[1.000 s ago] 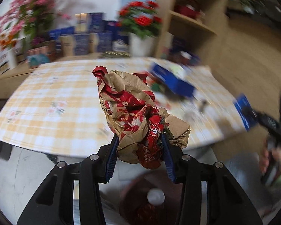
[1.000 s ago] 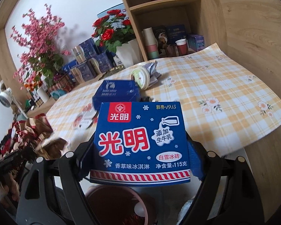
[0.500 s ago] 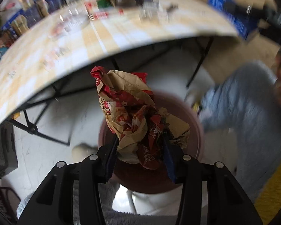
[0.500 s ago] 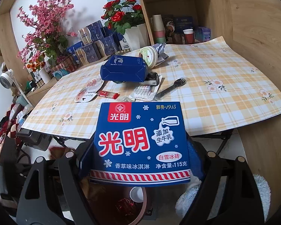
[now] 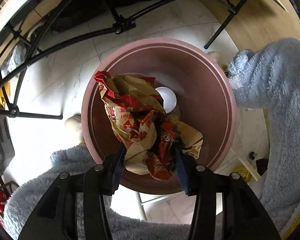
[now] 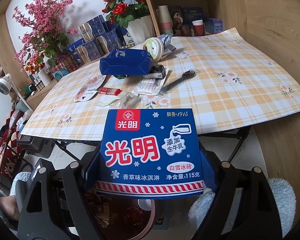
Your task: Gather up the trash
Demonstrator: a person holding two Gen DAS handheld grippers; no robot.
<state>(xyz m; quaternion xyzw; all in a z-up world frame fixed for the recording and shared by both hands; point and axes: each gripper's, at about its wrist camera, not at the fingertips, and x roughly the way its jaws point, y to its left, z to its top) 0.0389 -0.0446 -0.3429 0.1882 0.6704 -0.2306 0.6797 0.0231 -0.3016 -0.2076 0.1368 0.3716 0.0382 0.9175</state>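
Two pieces of rubbish are in hand at once. The crumpled red-and-tan wrapper (image 5: 148,128) sits between the jaws of the left gripper (image 5: 150,160), directly over the mouth of the pinkish-brown bin (image 5: 214,108) on the floor; those jaws have just been opening a little, though the paper still looks pinched between them, so I judge the drop is only starting. The right gripper (image 6: 150,172) is clamped wide across a blue ice-cream carton (image 6: 152,152), held in front of the table's near edge, above the same bin.

Little looks finished: the bin already holds a white cup or lid (image 5: 168,99) and some red scraps, but neither held item is in yet. On the checked tablecloth (image 6: 240,76) much is left: a second blue carton (image 6: 126,64), a round lid (image 6: 153,48), a black plastic fork (image 6: 178,80), a red sachet (image 6: 109,91), a clear blister pack (image 6: 150,85) and a white fork (image 6: 108,103).

The held carton reads 光明 in large red characters, with 经典·1915, 添加生牛乳, 白雪冰砖, 香草味冰淇淋 and 净含量:115克. The printing on the wrapper is too creased to read.
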